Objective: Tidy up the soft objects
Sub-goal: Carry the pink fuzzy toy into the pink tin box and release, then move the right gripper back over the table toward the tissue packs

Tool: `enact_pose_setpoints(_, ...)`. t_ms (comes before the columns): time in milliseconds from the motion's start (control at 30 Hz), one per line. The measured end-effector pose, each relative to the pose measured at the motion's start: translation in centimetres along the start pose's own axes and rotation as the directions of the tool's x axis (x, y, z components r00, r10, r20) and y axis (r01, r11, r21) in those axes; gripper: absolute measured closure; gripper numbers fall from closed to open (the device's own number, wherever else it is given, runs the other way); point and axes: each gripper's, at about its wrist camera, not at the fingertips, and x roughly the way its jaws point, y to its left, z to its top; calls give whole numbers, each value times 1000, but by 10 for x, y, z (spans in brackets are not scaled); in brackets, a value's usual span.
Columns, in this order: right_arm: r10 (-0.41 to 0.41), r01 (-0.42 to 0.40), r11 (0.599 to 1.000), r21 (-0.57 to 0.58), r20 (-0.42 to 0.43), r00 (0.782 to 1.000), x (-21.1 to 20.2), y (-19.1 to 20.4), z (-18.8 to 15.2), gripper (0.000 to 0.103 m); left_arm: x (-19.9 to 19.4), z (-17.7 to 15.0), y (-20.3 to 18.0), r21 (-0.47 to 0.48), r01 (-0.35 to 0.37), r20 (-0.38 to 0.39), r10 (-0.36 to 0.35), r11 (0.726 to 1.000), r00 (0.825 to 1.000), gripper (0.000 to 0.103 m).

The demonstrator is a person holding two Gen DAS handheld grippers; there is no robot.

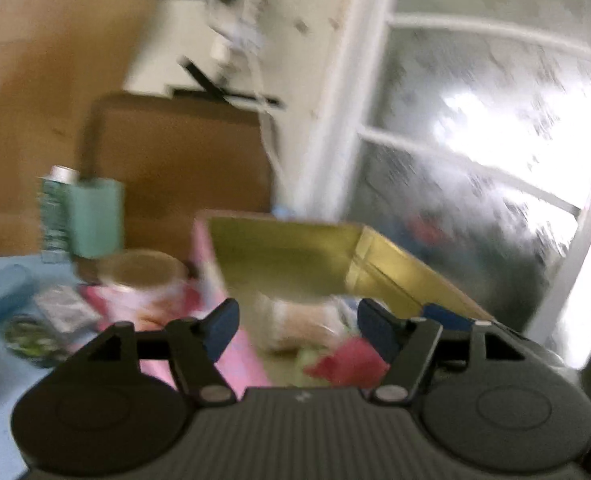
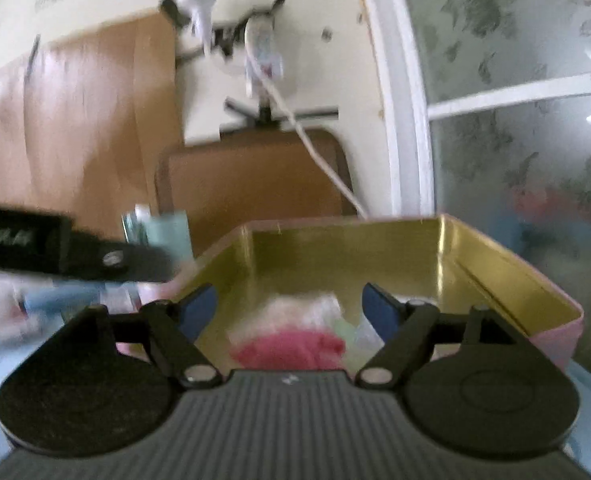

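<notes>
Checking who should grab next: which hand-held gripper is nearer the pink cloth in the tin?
Right, judging by the views. The right hand-held gripper hangs open directly over the pink cloth in the tin; the left hand-held gripper, also open, sits toward the tin's left wall.

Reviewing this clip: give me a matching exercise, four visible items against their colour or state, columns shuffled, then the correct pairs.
Items:
1. tin box
2. soft cloth
3. cup
4. right gripper

Descriptions:
A. mint green, standing outside the box
B. red, lying inside the box
C. jaws open, holding nothing
D. gold inside, pink outside

Pairs: 1-D, 2-B, 3-A, 4-C
</notes>
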Motion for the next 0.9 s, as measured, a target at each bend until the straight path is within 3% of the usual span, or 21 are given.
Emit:
enact_pose_setpoints(133,84,-82,996,-31,84,993,-4,27,14,21,-43,0,26,-77,-147,111,155,986,982,35)
enact_pose_setpoints(233,182,-176,982,-72,84,980,0,59,20,21,-76,-4,45,-118,-283,173,300,952,938,30)
enact_pose_setpoints(300,232,-228,971,-76,44,972,9,78,19,21,-94,-9,57,-125,-368,197,387,921,901,30)
enact_pose_setpoints(400,283,-287,956,-60,-60,957,22,111,9,22,-107,-16,76,-128,-454,201,472,882,859,29)
enact_pose_setpoints(500,290,-303,951,-61,-156,944,27,138,-8,22,-114,-26,94,-143,-501,195,520,854,831,29)
enact_pose_setpoints(733,226,-269,960,-81,-346,910,44,181,-37,22,-122,-62,141,-208,-511,199,547,834,813,29)
enact_pose_setpoints(900,179,-246,963,-108,-424,888,54,200,-52,25,-126,-69,159,-266,-445,184,498,855,847,29)
